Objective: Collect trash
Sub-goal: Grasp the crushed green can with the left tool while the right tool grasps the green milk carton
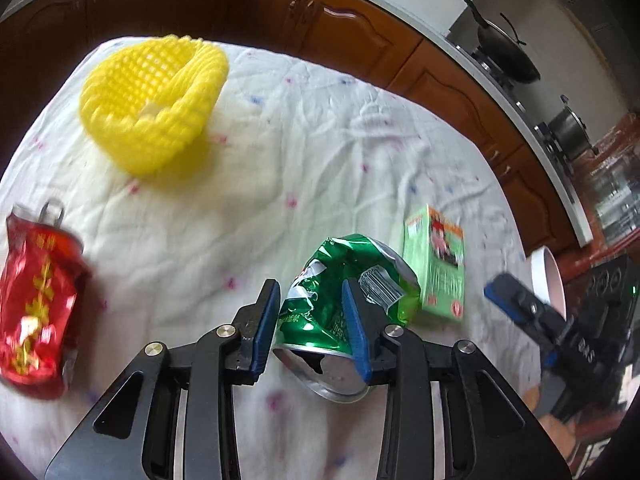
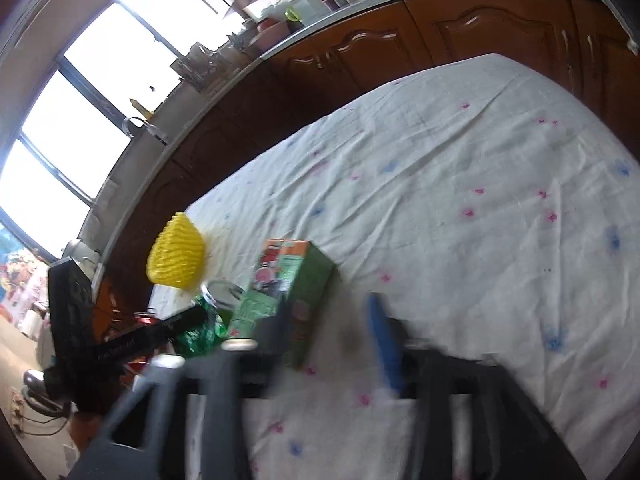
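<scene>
the left gripper is squeezing the squashed green can to lift it off the worktop. the right gripper is hanging open beside the green box.

A: Between the left gripper pads, what's that?
B: A crushed green can, glossy thin metal. Beyond it, a matt cardboard carton on rumpled white cloth.

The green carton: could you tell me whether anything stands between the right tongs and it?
Nothing visible does. The right tongs are open, and the green carton lies on the white cloth just ahead of the left finger. The crushed green can, held in the left tongs, sits beside the carton, not in between.
</scene>
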Available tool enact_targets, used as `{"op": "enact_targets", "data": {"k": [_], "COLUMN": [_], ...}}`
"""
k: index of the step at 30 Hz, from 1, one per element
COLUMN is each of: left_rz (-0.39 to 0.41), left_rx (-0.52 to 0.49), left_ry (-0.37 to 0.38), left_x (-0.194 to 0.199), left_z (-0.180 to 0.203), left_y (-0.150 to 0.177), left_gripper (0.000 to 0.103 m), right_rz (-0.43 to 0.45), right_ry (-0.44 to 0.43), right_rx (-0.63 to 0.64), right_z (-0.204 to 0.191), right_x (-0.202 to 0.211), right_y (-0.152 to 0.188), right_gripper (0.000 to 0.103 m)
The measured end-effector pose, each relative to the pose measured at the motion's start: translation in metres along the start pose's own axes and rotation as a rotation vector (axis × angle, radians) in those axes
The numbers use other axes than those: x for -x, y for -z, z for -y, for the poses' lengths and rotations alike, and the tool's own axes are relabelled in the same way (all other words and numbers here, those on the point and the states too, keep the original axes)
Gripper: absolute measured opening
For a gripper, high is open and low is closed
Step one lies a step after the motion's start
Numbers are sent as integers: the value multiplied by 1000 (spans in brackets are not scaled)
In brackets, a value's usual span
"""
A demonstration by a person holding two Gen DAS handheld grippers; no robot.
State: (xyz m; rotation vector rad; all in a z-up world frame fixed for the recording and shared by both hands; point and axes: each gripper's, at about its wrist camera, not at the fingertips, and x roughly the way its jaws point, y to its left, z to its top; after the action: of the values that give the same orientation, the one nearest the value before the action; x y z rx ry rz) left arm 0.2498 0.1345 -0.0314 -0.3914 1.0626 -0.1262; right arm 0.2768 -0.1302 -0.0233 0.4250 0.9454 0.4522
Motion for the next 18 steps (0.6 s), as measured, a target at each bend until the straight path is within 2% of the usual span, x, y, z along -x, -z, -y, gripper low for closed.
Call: {"op": "enact_targets", "data": {"k": [2,8,12,14,17,18], "left_rz": [-12,-14,3,8,8,6], "left_rx": [0,10,34,43,50,50], "left_ry": [13,32,16,12,6,3], "left_x": [4,25,35,36,33,31], "left_z": [-3,-11,-18,-20,-21,-21], "left_y": [9,34,37,35,33,32], "left_gripper": [40,41,38,38,38,38], "right_rz": [-5,-35,-75,-90,-88,-91], "right_ry": [5,48,105,135,133,130], "right_rx": [28,104,141,176,203,203], "right_z": [-9,-36,-46,-50,-47,-45], "right_x": [-3,-28,-51,-62,-57,-54], "right_y": [1,-2,-1,1,4,4], "right_gripper": [65,65,75,76,69,63]}}
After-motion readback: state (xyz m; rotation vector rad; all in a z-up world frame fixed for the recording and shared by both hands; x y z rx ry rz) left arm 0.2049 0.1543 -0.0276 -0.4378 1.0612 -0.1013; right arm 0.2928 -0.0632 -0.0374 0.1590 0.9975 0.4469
